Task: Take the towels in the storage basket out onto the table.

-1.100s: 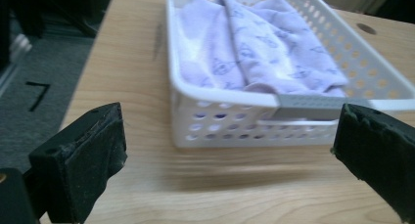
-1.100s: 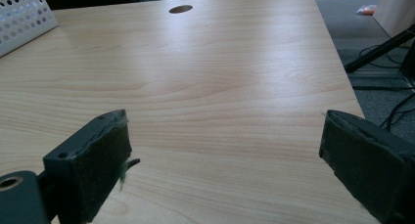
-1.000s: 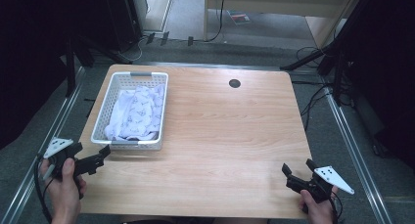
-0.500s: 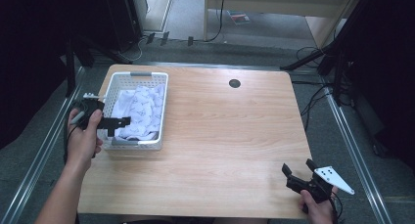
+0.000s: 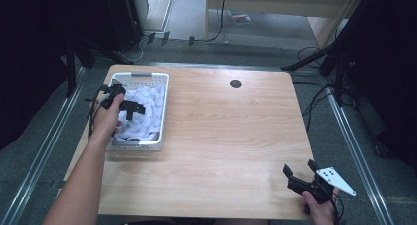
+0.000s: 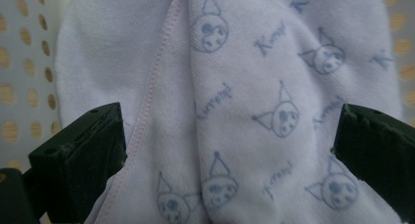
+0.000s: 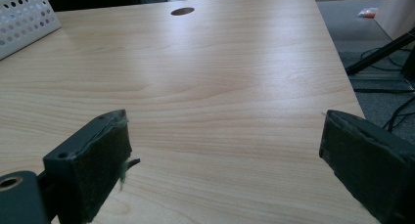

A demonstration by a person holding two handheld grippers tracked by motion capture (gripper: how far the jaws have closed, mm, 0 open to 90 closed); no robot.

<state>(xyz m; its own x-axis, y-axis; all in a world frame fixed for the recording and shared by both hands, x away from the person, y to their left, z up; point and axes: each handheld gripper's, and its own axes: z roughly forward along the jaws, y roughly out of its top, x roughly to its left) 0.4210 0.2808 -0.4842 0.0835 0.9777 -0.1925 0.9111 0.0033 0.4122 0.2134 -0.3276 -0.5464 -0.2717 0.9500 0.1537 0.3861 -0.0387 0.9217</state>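
Nearest the person, at the front right corner of the table (image 5: 211,151), the right gripper (image 5: 301,172) sits low over the bare wood, held in the right hand (image 5: 320,210). Its jaws are spread wide with nothing between them; in the right gripper view (image 7: 222,150) they frame plain tabletop, with a corner of the basket (image 7: 24,18) far off at the upper left and a round hole (image 7: 182,11) in the wood near the far edge.

Farther in, on the left side, the person's forearm (image 5: 78,185) runs up from the bottom edge to the left hand (image 5: 105,119), which holds the left gripper (image 5: 133,109) over the white perforated basket (image 5: 140,77). The basket stands on the left part of the table, reaching close to its far edge, and it holds a pale lilac cloth (image 5: 145,112) that fills most of it.

In the left gripper view the left gripper (image 6: 227,136) has its jaws spread apart, one on each side of a fold of the cloth (image 6: 244,87), which is printed with small blue cartoon faces and script and has a pink stitched seam. The jaws are down at the fabric but not pinched together on it. The basket's dotted wall (image 6: 29,87) shows at the left side.

Beyond the basket, the round hole (image 5: 235,83) lies near the table's far edge.
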